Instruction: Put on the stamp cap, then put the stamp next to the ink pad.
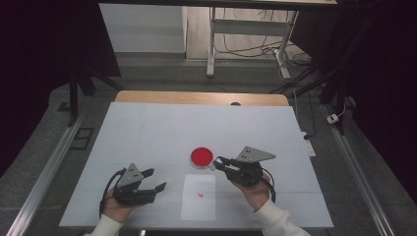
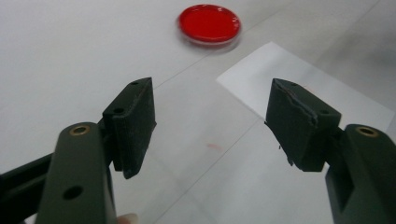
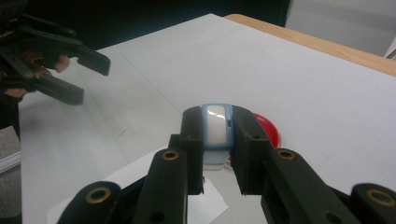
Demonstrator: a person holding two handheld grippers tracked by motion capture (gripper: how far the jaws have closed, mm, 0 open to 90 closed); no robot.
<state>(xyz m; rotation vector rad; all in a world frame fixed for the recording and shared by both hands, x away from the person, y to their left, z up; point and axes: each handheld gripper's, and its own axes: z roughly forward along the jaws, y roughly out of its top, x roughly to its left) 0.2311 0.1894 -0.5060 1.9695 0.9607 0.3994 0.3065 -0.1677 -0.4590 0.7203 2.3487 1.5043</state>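
Table (image 1: 147, 132) under a white cover, wooden far edge (image 1: 201, 97) exposed. Grey floor (image 1: 162, 73) beyond the table. White metal frame (image 1: 246, 37) stands behind it (loose cables (image 1: 255, 49) beneath). Metal rails (image 1: 46, 174) flank the table. Surroundings dark.

The table (image 1: 147, 128) is covered in a smooth, matt white sheet; bare light wood shows along its far edge. A sheet of white paper (image 1: 198, 209) lies matt on it. The red dish (image 2: 209, 23) looks like glossy plastic. The small pale-blue and white object (image 3: 216, 127) has a smooth plastic sheen. The left gripper's pads (image 2: 135, 121) are matt black, rough-edged.
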